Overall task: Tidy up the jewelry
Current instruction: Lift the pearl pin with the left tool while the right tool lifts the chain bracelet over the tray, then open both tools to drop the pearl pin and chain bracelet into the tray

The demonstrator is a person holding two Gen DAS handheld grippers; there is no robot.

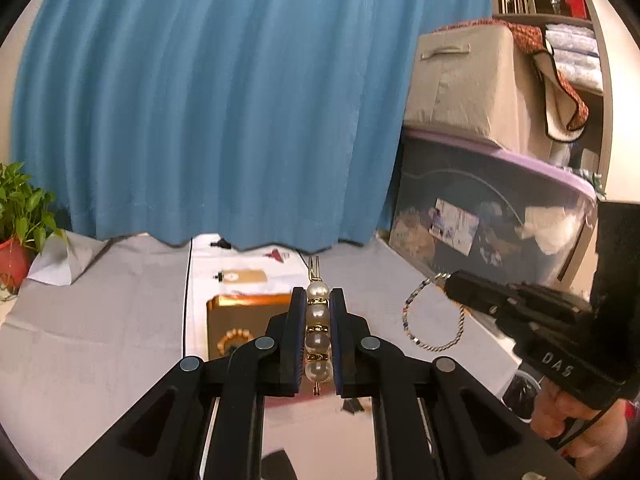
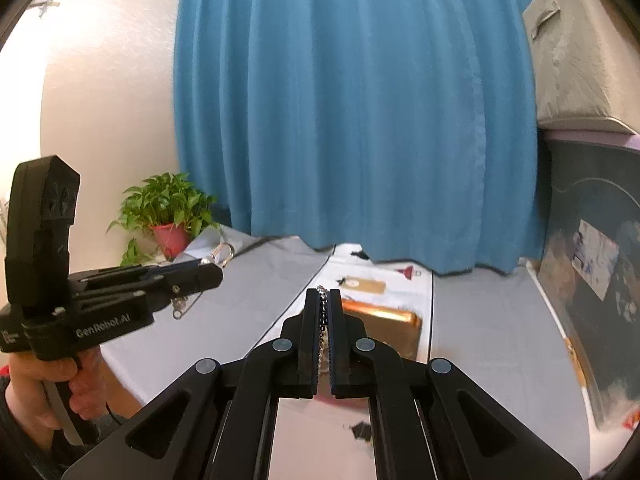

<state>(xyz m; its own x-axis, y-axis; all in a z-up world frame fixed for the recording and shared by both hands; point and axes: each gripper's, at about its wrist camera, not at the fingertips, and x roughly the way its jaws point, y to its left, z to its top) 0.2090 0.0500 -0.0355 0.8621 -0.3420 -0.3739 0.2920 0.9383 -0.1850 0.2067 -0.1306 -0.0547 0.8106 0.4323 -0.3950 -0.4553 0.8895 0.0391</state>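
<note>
left hand-held gripper pinching pearl hair pin, raised above tabletop | pin's long axis runs along the fingers, prongs forward | right hand-held gripper pinching beaded bracelet, loop dangling

The left claw is clamped on a pearl hairpin lying lengthwise between its fingers. The right claw is pinched tight on a thin beaded chain, which hangs in a loop below its tip. Both claws are raised above the desk, tilted slightly downward, side by side. A hand grips each handle.
</note>
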